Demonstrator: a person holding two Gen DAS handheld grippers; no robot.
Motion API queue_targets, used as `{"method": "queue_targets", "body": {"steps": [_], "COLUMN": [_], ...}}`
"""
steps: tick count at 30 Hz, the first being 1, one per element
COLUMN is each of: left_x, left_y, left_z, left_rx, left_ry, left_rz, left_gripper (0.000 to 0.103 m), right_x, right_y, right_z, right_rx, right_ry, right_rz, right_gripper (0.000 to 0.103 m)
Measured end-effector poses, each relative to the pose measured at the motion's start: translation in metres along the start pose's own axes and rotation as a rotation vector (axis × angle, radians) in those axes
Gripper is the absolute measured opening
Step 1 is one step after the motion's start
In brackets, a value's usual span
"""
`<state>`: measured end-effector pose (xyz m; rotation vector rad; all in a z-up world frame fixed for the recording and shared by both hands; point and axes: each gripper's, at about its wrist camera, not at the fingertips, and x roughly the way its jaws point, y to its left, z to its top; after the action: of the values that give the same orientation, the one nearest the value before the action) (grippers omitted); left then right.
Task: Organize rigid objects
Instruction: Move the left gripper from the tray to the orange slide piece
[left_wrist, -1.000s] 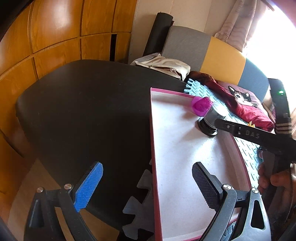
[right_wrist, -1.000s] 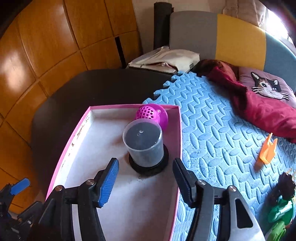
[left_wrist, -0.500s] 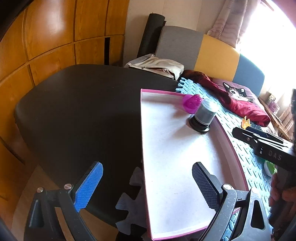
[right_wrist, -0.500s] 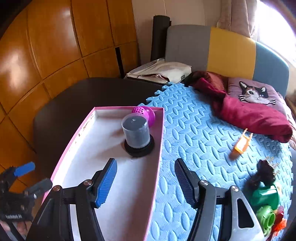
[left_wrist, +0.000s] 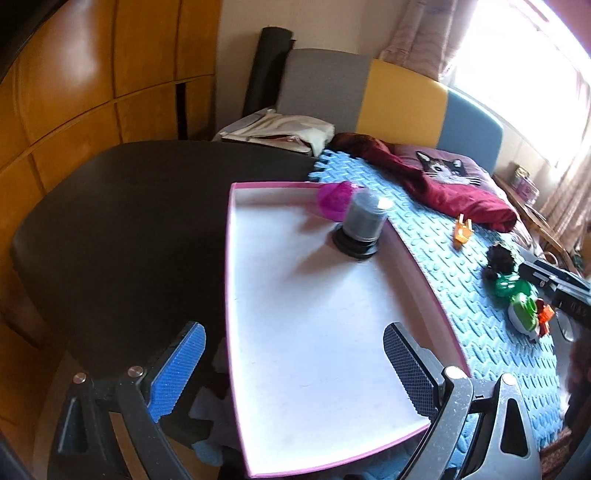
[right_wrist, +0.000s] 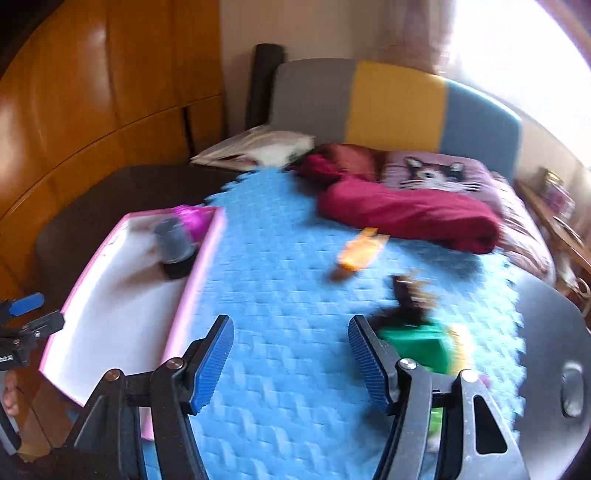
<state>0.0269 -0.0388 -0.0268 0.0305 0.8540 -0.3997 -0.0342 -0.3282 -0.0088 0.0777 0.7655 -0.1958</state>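
Table (left_wrist: 122, 221): dark, rounded, under everything; bare at left edge.
Mat (right_wrist: 288, 288): blue foam, spread over right part of table, jigsaw edge at far side.
Cloth (right_wrist: 402, 214): dark red, bunched at mat's far right corner, beside cat cushion (right_wrist: 436, 173).
Tray (left_wrist: 295, 332): pink rim, white floor, lying along mat's left edge, near corner past table edge.
Left gripper (left_wrist: 291, 365): hanging over tray's near end, jaws wide, nothing between.
Right gripper (right_wrist: 291, 354): over mat's near middle, jaws at mid width, empty, only mat between pads; view blurred.
Jar (left_wrist: 364, 221): grey, upside down on black lid, in tray's far right corner.
Ball (left_wrist: 334, 199): magenta, perforated, touching jar, hard against tray's far rim.
Green toys (left_wrist: 517, 299): clustered near mat's right edge, just right of right gripper's pad; shapes too blurred to tell.
Dark toy (left_wrist: 498, 256): just beyond green toys.
Orange piece (right_wrist: 360, 251): alone mid-mat, near cloth.
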Motion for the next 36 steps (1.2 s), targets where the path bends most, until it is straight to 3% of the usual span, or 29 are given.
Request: {"method": "queue_targets", "body": {"steps": [10, 14, 25, 30, 36], "left_x": [0.006, 0.01, 0.041, 0.074, 0.125], "left_y": [-0.054, -0.084, -0.173, -0.195, -0.214], "left_z": [0.01, 0.015, 0.046, 0.068, 0.094], "left_rx": [0.108, 0.163, 0.257, 0.218, 0.22], "left_ry": [0.02, 0.033, 0.052, 0.1, 0.134], "left_rz": [-0.079, -0.12, -0.245, -0.244, -0.176], "left_gripper": [0.098, 0.098, 0.097, 0.094, 0.079], "right_x": [-0.027, -0.022, -0.019, -0.019, -0.018], "right_y": [-0.142, -0.186, -0.189, -0.191, -0.189], "right_z": [-0.022, -0.044, -0.046, -0.047, -0.045], "right_rx": [0.381, 0.597, 0.638, 0.65, 0.646], "right_ry": [-0.079, -0.051, -0.033, -0.036, -0.032], "right_rz": [-0.17, -0.161, -0.117, -0.099, -0.077], "right_gripper": [0.066, 0.066, 0.066, 0.066, 0.066]}}
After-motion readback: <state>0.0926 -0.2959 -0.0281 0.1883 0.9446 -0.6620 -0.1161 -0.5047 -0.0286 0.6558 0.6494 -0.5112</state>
